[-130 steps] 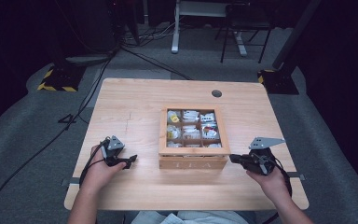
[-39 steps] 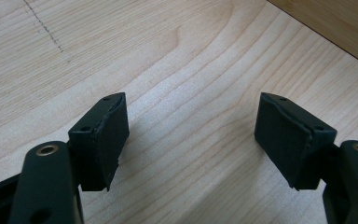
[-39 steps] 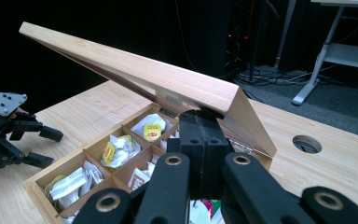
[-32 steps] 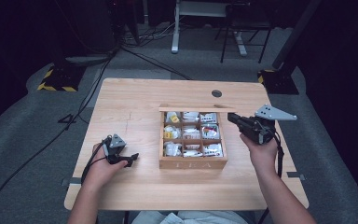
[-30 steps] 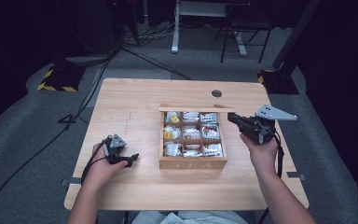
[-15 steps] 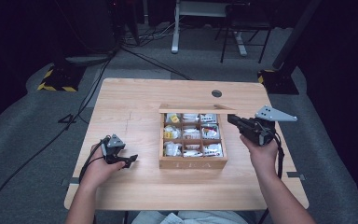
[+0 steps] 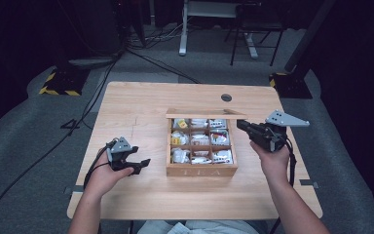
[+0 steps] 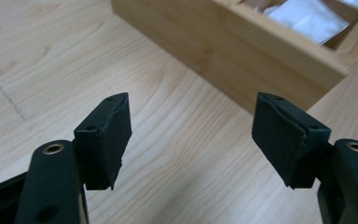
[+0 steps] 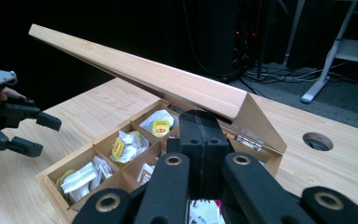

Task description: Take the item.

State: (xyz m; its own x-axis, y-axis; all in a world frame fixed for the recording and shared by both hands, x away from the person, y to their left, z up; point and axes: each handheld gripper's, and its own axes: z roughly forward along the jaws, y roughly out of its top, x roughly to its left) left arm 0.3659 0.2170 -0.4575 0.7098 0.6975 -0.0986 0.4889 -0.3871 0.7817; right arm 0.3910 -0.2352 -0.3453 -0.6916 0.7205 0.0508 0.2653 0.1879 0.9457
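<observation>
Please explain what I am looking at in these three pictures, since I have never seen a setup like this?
A person sits at a wooden table and holds a hand-operated claw in each hand; there is no robot arm. One picture comes from a camera above, looking down on the table. The other two come from small cameras riding on each claw, looking along its black jaws.

On the table stands a wooden tea box with compartments holding tea bags; its hinged lid stands open. The left claw rests near the box's front left corner, jaws spread apart and holding nothing. The right claw is at the box's right side, jaws pressed together over the compartments; I cannot see anything gripped between them.
</observation>
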